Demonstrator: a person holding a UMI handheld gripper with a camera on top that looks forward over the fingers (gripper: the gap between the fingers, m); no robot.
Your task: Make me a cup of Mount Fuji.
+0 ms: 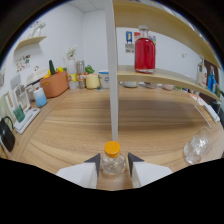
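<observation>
A small clear bottle with an orange cap (pixel 112 150) stands upright between my two fingers, low over the wooden counter (pixel 75 130). My gripper (pixel 113 166) is shut on the bottle, with a dark fingertip (pixel 94 162) pressing on each side of its body. The bottle's base is hidden behind the fingers. A clear empty glass (pixel 198 146) sits on the counter to the right, a little ahead of the fingers.
A white pole (pixel 113 75) rises just beyond the bottle. A wooden shelf (pixel 165 75) behind it carries a large jar of red liquid (pixel 144 52) and small dishes. Far left stand an orange basket (pixel 55 84), a yellow mug (pixel 92 81) and a blue cup (pixel 40 97).
</observation>
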